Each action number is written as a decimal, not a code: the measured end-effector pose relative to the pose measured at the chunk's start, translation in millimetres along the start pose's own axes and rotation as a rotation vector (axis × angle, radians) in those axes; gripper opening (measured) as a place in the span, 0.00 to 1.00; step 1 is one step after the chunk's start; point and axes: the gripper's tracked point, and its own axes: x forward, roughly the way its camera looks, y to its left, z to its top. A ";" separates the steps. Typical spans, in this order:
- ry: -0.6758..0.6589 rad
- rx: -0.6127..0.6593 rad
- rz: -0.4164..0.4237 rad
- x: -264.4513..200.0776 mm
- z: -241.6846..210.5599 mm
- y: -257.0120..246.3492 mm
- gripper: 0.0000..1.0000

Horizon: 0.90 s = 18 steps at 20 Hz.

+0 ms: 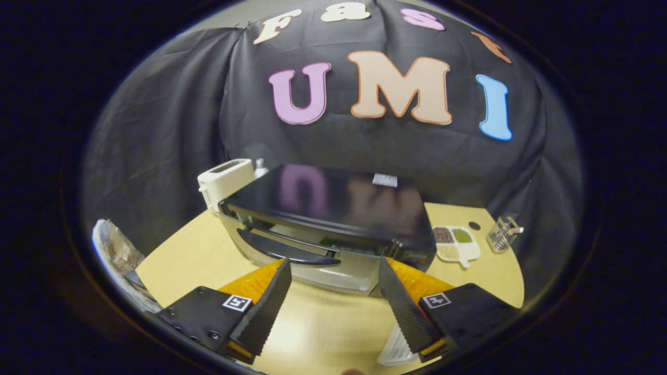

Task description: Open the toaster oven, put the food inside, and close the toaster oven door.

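- We hold the gripper (333, 276) above the pale yellow wooden tabletop (323, 328), its 2 ribbed fingers spread wide apart with nothing between them but bare table and the front of the oven beyond.
- The glossy black toaster oven with a silver front (333, 219) stands just ahead of the fingertips, turned at a slight angle to us, so its front corner points between the fingers.
- Its glass door (312, 260) appears up against the body, with the dark curved bar handle (286, 249) running across the top of it; we judge the door shut, though the fisheye bend makes a narrow gap hard to rule out.
- We cannot tell which item is the food for the task, nor see through the door whether anything lies inside. A shut door fits both an oven waiting to be loaded and one already loaded and closed.
- The handle sits nearer our left finger (266, 307) than our right finger (404, 307), probably within reach of a wide grasp.
- Room: bare table lies in front of the door, enough, we judge, for it to swing down.
- Beside the oven: a white 2-slot toaster (224, 179) behind on the left, a white divided dish of grains (456, 245) and a clear plastic holder (503, 234) on the right, near the table's far edge.
- A crumpled patterned cloth (117, 255) hangs off the left table edge.
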 end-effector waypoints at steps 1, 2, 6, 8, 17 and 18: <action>-0.027 -0.003 -0.016 -4.6 10.3 -8.6 1.00; -0.059 -0.004 -0.030 -8.7 23.8 -15.0 1.00; -0.186 0.023 -0.087 -29.6 85.3 -45.4 1.00; -0.248 0.018 -0.115 -42.6 117.2 -61.0 1.00; -0.466 0.047 -0.165 -104.2 242.5 -95.8 1.00; -0.480 0.048 -0.168 -109.4 250.1 -99.2 1.00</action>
